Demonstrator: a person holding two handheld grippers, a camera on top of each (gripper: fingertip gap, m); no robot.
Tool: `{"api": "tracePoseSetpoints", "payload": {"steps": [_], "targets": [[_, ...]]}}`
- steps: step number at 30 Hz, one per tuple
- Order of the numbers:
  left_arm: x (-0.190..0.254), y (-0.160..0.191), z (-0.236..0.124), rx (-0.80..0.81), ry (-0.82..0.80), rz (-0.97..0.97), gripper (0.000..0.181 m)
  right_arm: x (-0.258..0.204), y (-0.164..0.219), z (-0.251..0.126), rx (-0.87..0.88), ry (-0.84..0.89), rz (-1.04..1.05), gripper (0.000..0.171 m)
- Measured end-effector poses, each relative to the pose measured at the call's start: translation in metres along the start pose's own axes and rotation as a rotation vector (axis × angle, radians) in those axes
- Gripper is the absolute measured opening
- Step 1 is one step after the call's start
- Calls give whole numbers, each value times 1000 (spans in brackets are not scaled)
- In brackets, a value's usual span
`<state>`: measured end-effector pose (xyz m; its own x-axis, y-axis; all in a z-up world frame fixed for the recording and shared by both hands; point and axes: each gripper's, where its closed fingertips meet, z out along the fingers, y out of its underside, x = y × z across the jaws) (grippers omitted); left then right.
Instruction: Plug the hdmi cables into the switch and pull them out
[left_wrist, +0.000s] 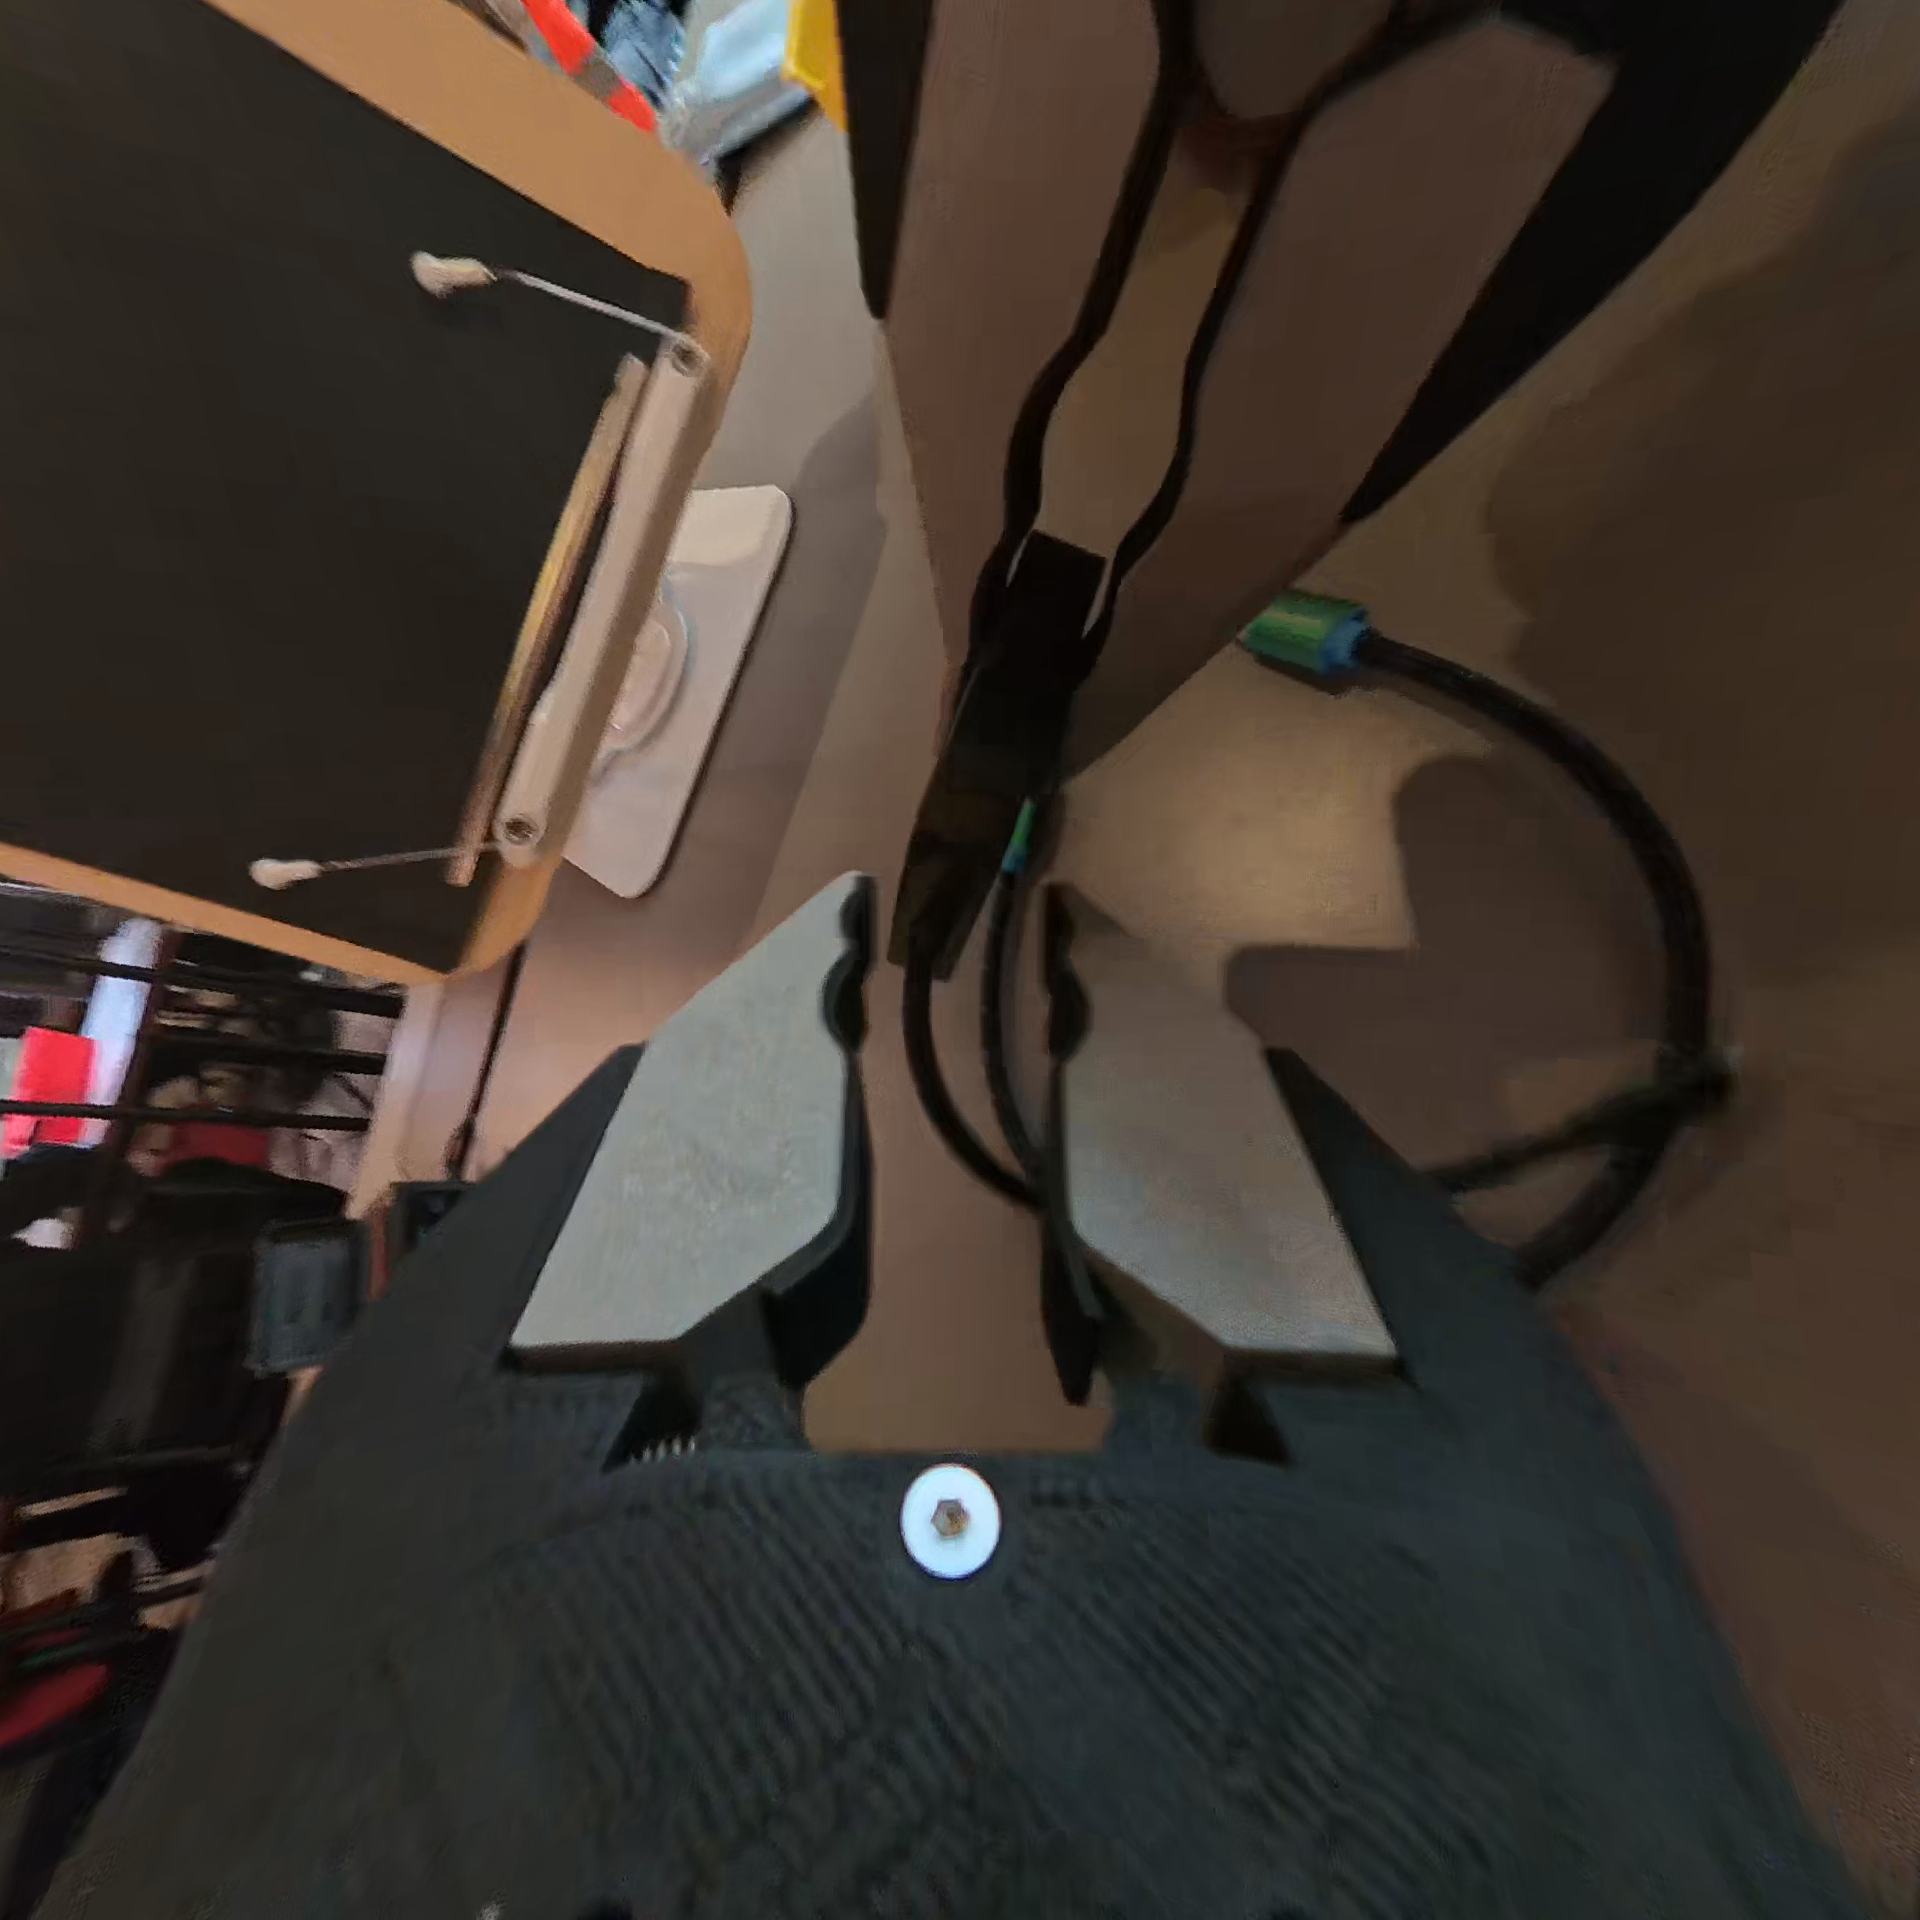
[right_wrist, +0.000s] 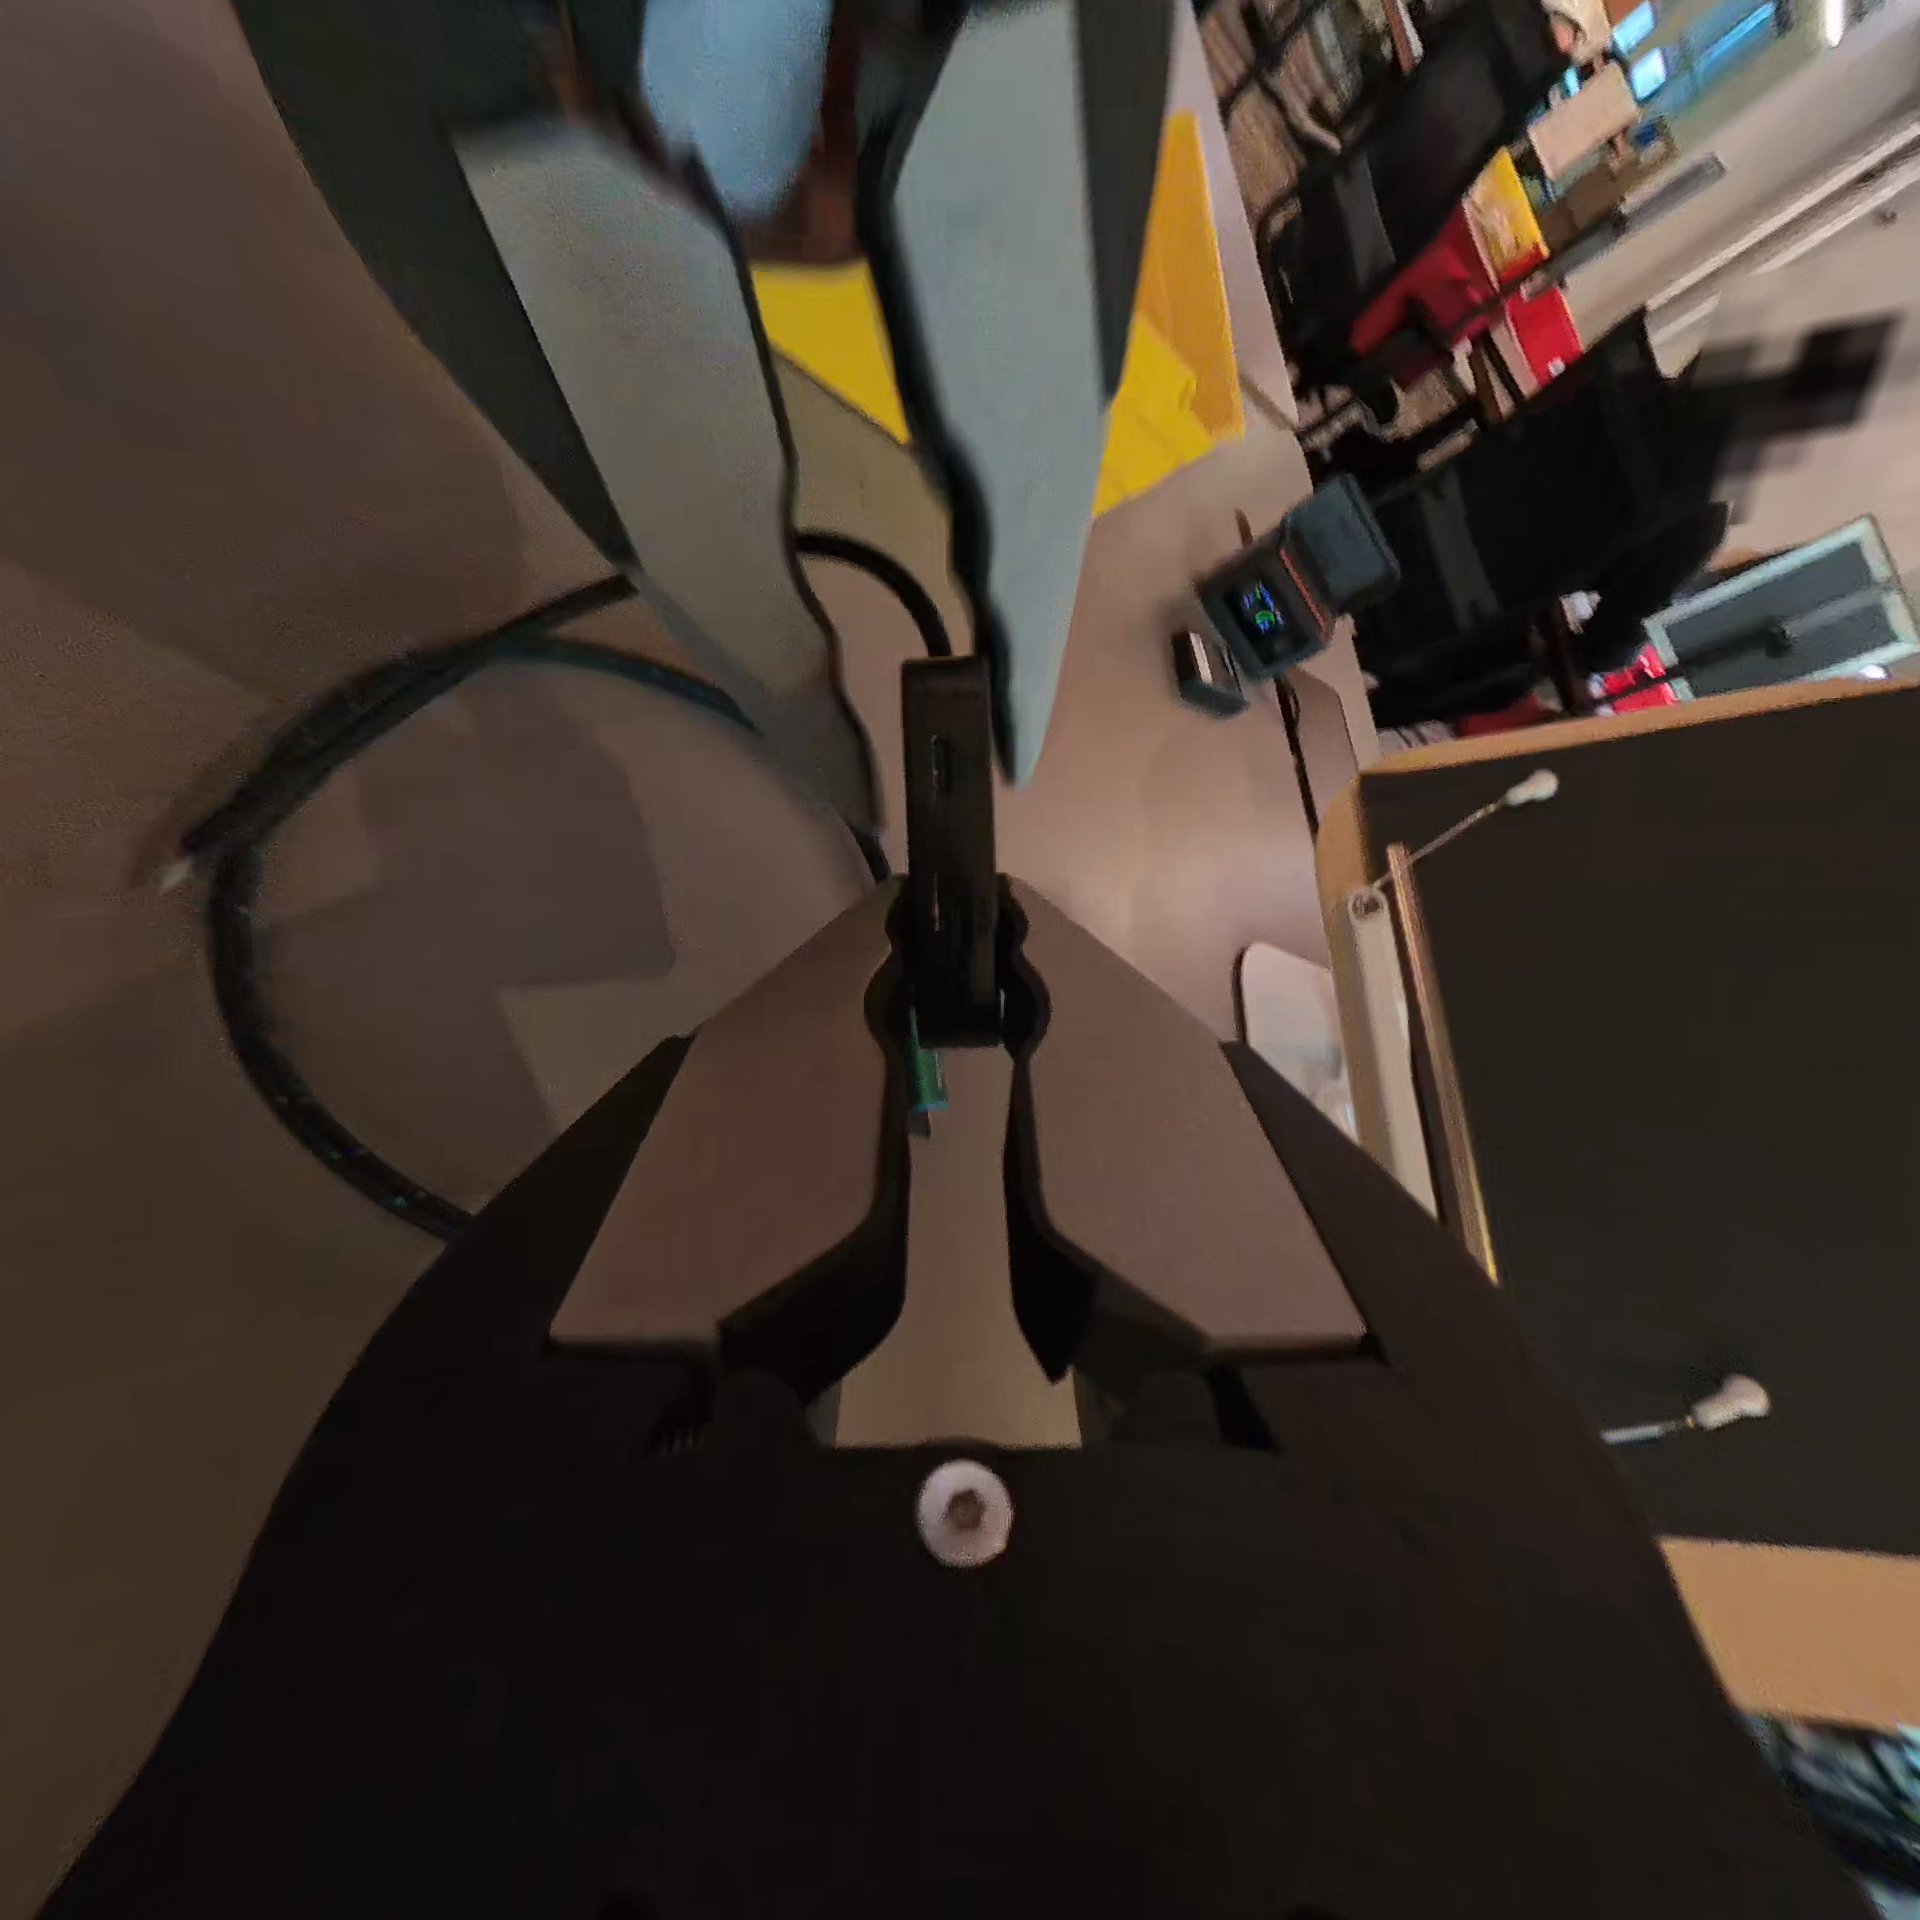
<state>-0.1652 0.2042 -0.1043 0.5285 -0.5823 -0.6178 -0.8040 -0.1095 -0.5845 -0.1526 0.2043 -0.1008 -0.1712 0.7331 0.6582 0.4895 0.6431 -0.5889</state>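
Note:
The black HDMI switch (right_wrist: 948, 914) is a slim box held above the brown table. My right gripper (right_wrist: 951, 935) is shut on its near end. In the left wrist view the switch (left_wrist: 987, 748) hangs from the right gripper's fingers (left_wrist: 1049, 447) that come in from the top. A green-and-blue plug (left_wrist: 1021, 840) sits at the switch's side; it also shows in the right wrist view (right_wrist: 925, 1081). My left gripper (left_wrist: 961, 909) is open, its tips at the switch's lower end, with thin black cables (left_wrist: 935, 1081) running between the fingers. A second green-and-blue plug (left_wrist: 1304, 632) lies loose on the table, on a looped black cable (left_wrist: 1662, 852).
A black board with a wooden rim (left_wrist: 312, 540) and a white bracket (left_wrist: 686, 675) stands to the left; it also shows in the right wrist view (right_wrist: 1662, 1143). A small black device with a lit screen (right_wrist: 1278, 613) and a yellow object (right_wrist: 1174, 343) lie beyond. Shelves stand past the table edge. My two grippers' fingertips are within a few centimetres of each other.

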Motion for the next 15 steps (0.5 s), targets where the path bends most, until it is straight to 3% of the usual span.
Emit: {"api": "tracePoseSetpoints", "payload": {"steps": [1,6,10,12,15], "targets": [[-5,-5,1,30,-46,13,17,1,-8,-4,32,-29,20,10],[-1,-12,3,161,-8,-72,19,1,-21,-10,150,-169,163,13],[-7,-5,10,199,-90,-1,13,1,-23,-3,234,-236,319,21],[-7,1,15,188,-128,28,12,0,-21,1,232,-298,411,25],[-15,16,24,133,-190,50,12,14,2,3,130,-243,475,31]]}}
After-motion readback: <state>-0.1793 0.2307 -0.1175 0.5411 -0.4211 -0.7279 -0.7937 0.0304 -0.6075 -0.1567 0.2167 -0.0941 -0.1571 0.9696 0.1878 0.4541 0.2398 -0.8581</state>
